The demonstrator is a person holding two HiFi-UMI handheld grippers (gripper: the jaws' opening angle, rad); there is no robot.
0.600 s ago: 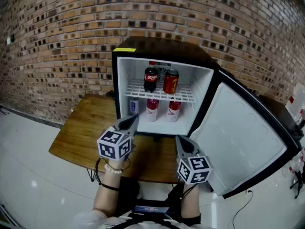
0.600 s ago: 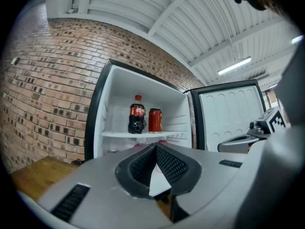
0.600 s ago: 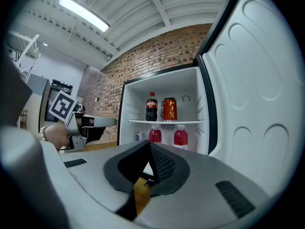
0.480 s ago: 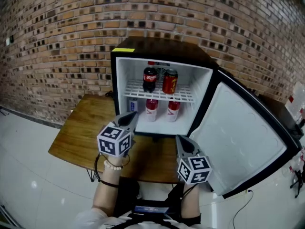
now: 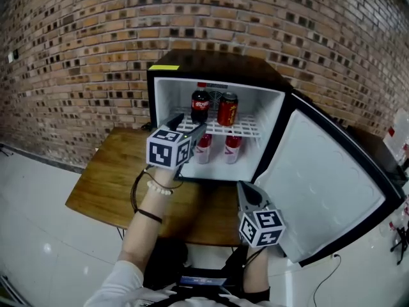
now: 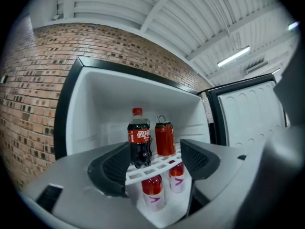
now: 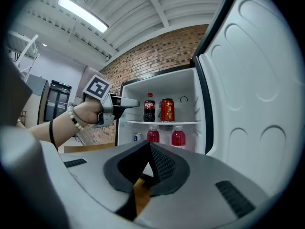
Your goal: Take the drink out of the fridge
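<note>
Fridge (image 5: 163, 101) door (image 5: 319, 184) is wide open, and the left hand-held gripper (image 5: 192, 130) is up at the fridge mouth. Its jaws are spread well apart with nothing between the pads. Looking along them, the cola bottle (image 6: 139, 140) lines up just off the left jaw, upright on the upper shelf (image 5: 246, 130). A red can (image 6: 165, 138) stands just beside it on the right. Two red-drink bottles stand on the level below.

The right hand-held gripper (image 5: 246, 190) is low over the bench (image 5: 115, 178), jaws together and empty.

The cola looks like the pick. It seems full, so expect some weight for its size, with a firm, pressurised plastic wall that won't crush easily. It's round and smooth, and possibly slick from the cold, so a light pinch could let it twist or slide.

The best hold is across the body at the label band, where it is widest and straightest, not up at the narrow neck or cap. The jaws look wide enough to take it. Watch the can: the right jaw has to slip in between the two without knocking it over.
</note>
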